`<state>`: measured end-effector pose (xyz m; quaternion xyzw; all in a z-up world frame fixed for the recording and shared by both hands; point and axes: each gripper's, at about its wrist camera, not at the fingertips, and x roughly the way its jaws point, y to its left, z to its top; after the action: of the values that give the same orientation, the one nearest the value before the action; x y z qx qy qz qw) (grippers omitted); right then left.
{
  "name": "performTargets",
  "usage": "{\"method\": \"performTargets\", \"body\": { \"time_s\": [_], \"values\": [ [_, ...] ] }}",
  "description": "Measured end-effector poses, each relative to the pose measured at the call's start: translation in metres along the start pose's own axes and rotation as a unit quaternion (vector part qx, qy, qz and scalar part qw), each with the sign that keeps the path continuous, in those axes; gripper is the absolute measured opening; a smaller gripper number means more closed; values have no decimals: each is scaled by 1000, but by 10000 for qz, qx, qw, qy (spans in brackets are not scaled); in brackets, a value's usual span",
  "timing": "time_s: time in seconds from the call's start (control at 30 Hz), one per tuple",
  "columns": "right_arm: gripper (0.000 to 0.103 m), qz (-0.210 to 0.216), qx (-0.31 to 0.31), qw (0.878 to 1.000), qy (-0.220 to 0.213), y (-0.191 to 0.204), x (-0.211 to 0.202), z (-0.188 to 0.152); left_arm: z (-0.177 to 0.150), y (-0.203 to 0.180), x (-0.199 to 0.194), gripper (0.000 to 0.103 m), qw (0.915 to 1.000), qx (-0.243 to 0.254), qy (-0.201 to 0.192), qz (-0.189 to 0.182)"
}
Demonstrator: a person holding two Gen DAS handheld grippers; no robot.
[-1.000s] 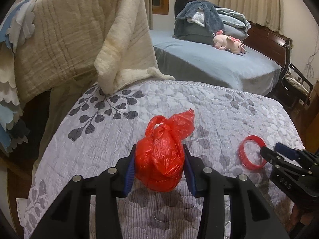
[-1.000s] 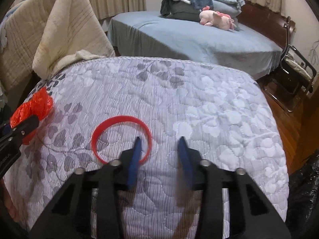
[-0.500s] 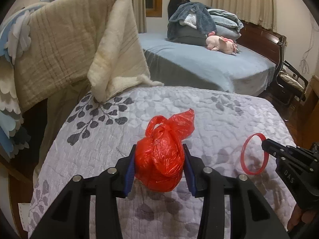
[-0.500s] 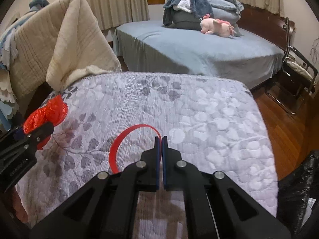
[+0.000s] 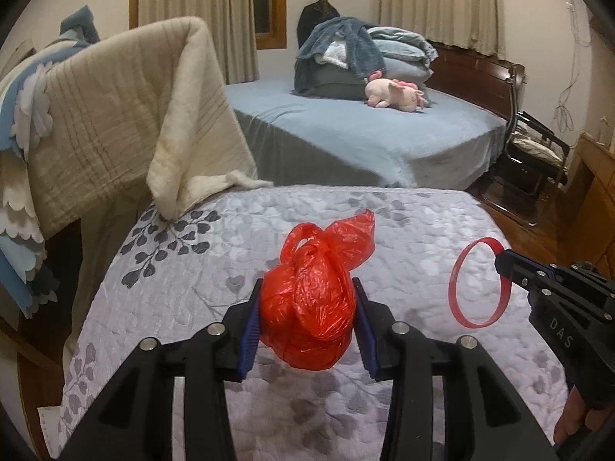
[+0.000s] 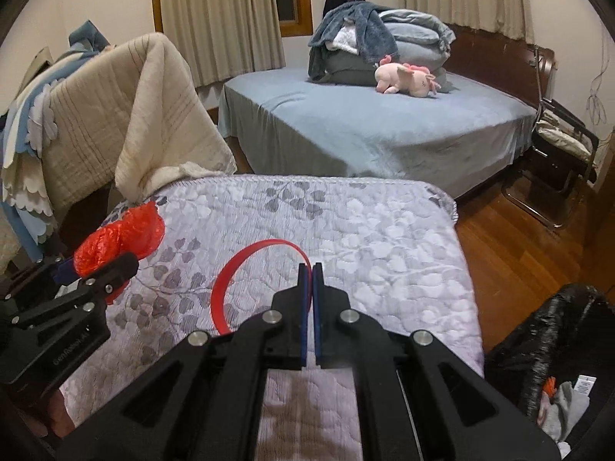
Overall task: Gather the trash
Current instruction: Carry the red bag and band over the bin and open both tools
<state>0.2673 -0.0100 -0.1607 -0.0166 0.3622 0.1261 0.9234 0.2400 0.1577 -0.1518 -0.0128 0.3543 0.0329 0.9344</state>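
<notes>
A cream ribbed blanket (image 5: 127, 115) hangs over furniture at the left, its corner resting on the grey quilted bedspread with leaf print (image 5: 230, 269). Above that spread, the left gripper (image 5: 307, 322) clamps a crumpled red plastic bag with knotted handles (image 5: 307, 307); its blue pads (image 5: 250, 330) press both sides of the bundle, which sits clear of the cloth. To the right, the right gripper (image 6: 310, 280) has its jaws together on a thin red ring band (image 6: 226, 288), pinched at its rim, so the loop hangs tilted above the bedspread. Seen from the left wrist, that loop (image 5: 480, 280) stands nearly upright at the gripper's tip. Behind, a blue-sheeted bed (image 6: 365, 126) carries piled grey and blue bedding (image 6: 369, 38) and a pink plush toy (image 6: 407, 77). At the far right, low beside the wooden floor (image 6: 519, 238), a black plastic sack (image 6: 549, 338) stands open; what lies inside looks like scraps of packaging, though it is too dim to tell.
</notes>
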Motion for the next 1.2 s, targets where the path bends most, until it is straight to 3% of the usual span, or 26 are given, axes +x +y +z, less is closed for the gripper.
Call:
{"method": "performTargets", "body": {
  "time_s": [0.73, 1.2],
  "values": [
    [2, -372, 197, 9969, -663, -49, -126, -10, 9, -56, -83, 43, 9981, 75, -534, -306],
    [2, -923, 415, 9904, -945, -99, -192, -37, -2, -122, -124, 43, 9933, 420, -642, -866]
  ]
}}
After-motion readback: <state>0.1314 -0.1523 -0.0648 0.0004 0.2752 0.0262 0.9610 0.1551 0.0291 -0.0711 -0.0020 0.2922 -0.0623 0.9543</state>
